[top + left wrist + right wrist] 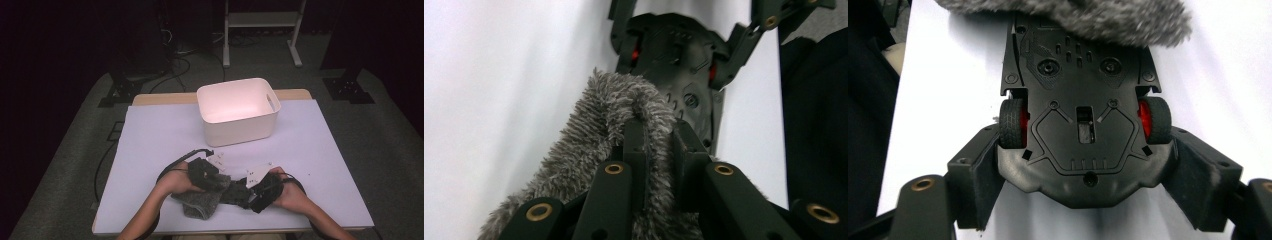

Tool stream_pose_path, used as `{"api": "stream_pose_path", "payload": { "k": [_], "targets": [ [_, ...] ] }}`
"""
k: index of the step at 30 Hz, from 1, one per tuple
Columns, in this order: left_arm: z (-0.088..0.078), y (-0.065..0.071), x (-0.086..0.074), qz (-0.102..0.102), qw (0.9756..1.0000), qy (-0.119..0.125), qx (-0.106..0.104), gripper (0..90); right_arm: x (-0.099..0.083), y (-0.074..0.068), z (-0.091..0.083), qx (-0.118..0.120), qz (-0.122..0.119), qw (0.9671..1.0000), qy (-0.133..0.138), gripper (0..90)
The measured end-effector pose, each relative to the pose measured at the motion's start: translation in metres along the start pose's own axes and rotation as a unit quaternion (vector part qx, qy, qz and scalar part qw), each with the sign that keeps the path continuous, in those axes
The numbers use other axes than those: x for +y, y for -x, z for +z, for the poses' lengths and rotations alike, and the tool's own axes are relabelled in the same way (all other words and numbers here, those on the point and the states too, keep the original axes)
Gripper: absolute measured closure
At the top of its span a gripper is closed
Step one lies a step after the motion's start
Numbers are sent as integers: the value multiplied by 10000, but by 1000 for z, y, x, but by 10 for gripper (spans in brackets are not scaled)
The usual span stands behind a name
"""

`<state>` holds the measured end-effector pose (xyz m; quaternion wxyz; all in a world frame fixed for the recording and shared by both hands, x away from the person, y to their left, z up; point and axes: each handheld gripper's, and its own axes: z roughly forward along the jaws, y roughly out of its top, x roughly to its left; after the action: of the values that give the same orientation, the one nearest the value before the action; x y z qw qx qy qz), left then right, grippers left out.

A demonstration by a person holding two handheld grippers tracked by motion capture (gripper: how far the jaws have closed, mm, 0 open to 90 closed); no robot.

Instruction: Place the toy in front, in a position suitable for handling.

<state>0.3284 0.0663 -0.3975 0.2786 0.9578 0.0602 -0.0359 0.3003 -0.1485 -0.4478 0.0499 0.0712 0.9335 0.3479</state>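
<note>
dark floor and cables ring the white table (pixel 150 140), with a white bin (pixel 238 111) standing empty toward its far side. from the high view, both my hands meet near the front edge: my left gripper (pixel 212 176) sits over a grey fluffy cloth (pixel 200 202) and my right gripper (pixel 248 192) holds a black toy car (pixel 235 192) just beside it.

in the left gripper view, my jaws are pressed together on a fold of the fluffy cloth (pixel 609 120), and the toy car (pixel 679 65) hangs just beyond, underside toward me. to wipe well, i judge i should keep this pinch firm and drag the pile along the body, not dab.

in the right gripper view, my jaws stand wide but clamp the toy car (pixel 1083 140) by its flanks near the red-hubbed wheels (pixel 1012 122), with the cloth (pixel 1073 17) draped over its far end. i should hold steady, avoid squeezing the wheels, and turn the car so the cloth reaches each face.
</note>
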Motion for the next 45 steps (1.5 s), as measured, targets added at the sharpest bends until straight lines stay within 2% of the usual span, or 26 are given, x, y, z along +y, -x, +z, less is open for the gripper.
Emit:
{"api": "stream_pose_path", "payload": {
  "k": [3, 5, 7, 10, 13, 17, 19, 22, 26, 30, 33, 36, 45],
  "targets": [
    [5, 4, 8, 48, 9999, -20, -104, 800, 0, 1, 0, 3, 8, 10000, 44, 223],
    [12, 9, 18, 255, 9994, -79, -205, 800, 0, 0, 1, -59, -37, 10000, 39, 224],
    [19, 14, 28, 386, 9988, -32, -310, 800, 0, 0, 0, -48, -21, 10000, 59, 224],
    [29, 17, 38, 503, 9979, 36, -398, 800, -1, -1, 0, -16, 53, 9999, 106, 224],
    [30, 14, 40, 471, 9984, 60, -293, 800, -3, -1, 1, -43, 69, 9999, 109, 224],
    [24, 3, 33, 308, 9994, 70, -124, 800, -4, 0, 2, -10, 76, 9999, 113, 224],
    [19, -1, 26, 168, 9997, 108, -109, 800, -5, 0, 2, 14, 61, 9999, 102, 224],
    [19, 0, 23, 122, 9995, 229, -189, 800, -4, 1, 2, -2, 35, 9999, 100, 224],
    [27, 4, 32, 287, 9989, 222, -292, 799, -4, 1, 2, 2, 33, 10000, 93, 224],
    [28, 4, 36, 378, 9992, 58, -82, 800, -6, 2, 3, 24, 99, 9999, 53, 224],
    [22, -1, 31, 327, 9995, 26, 8, 800, -6, 2, 3, 47, 104, 9999, 53, 224],
    [13, -5, 20, 139, 9998, 51, 128, 800, -6, 3, 3, 33, 69, 10000, 59, 224],
    [-15, -10, -14, -193, 9991, -37, 381, 799, -4, 3, 2, 59, 37, 10000, 35, 224]
  ]
}}
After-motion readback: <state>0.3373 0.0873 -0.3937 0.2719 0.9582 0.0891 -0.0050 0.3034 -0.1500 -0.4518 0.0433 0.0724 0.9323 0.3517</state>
